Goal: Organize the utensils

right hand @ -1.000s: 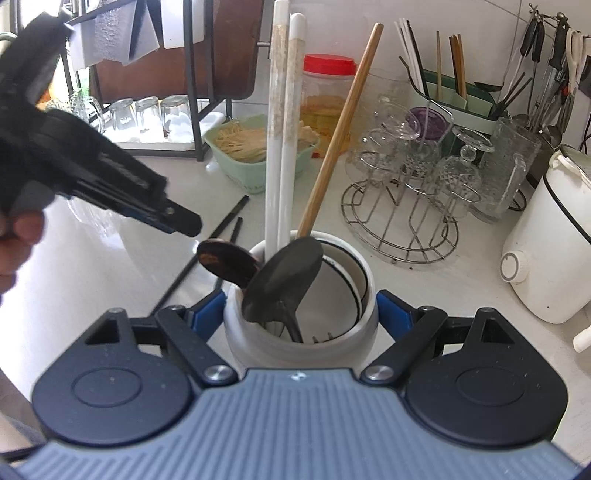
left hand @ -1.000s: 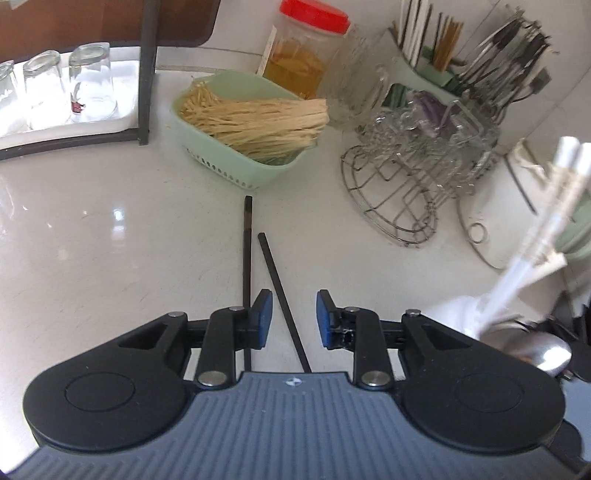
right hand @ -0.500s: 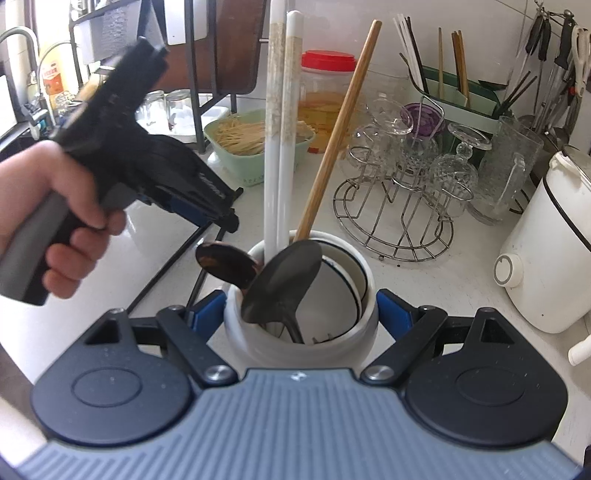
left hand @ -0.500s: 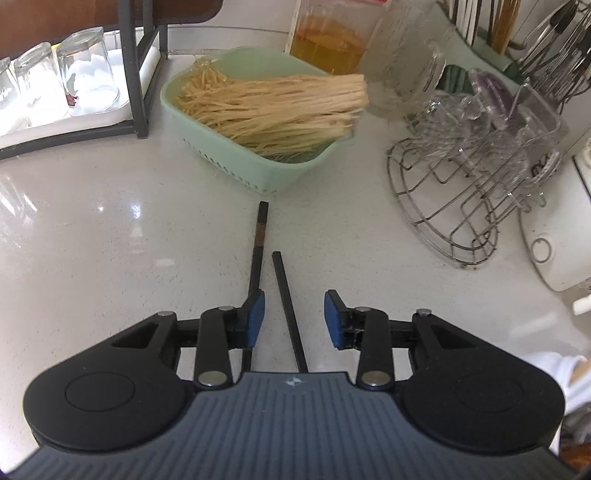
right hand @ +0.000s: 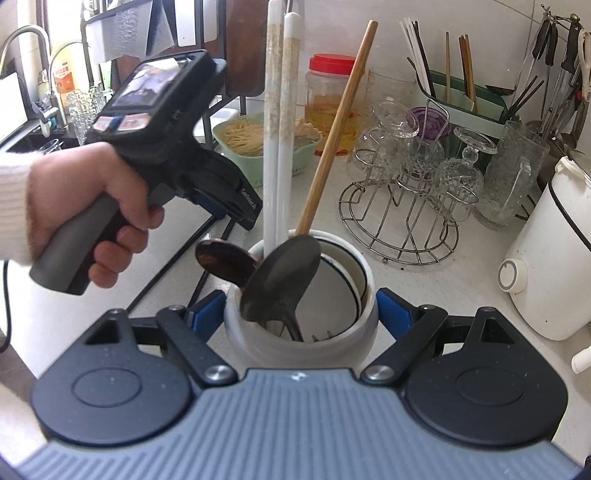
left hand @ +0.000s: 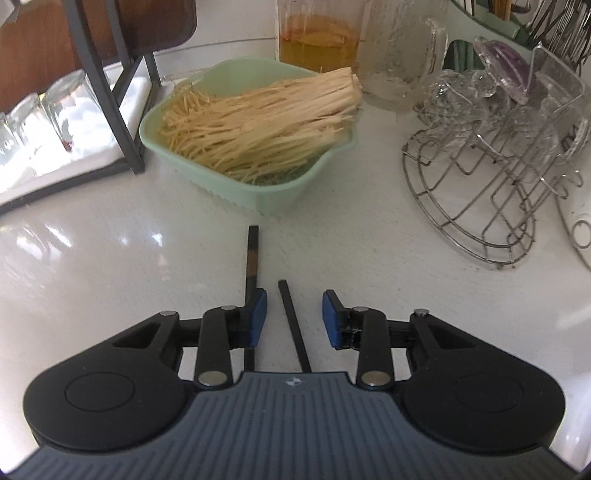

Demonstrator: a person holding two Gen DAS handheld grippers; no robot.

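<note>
two black chopsticks (left hand: 291,325) on white counter (left hand: 110,266)

My kitchen counter, bright with daylight

I work on a pale speckled countertop (left hand: 110,280) that gleams with patches of glare, and a white tiled wall (right hand: 491,33) runs behind it. A black metal rack (left hand: 110,107) stands on the counter with upturned glasses (left hand: 40,125) on its white tray, and a dark wooden board (right hand: 245,48) leans behind the rack. Off to the far left I see a curved steel tap (right hand: 27,37) over a dark sink (right hand: 22,140).
</note>
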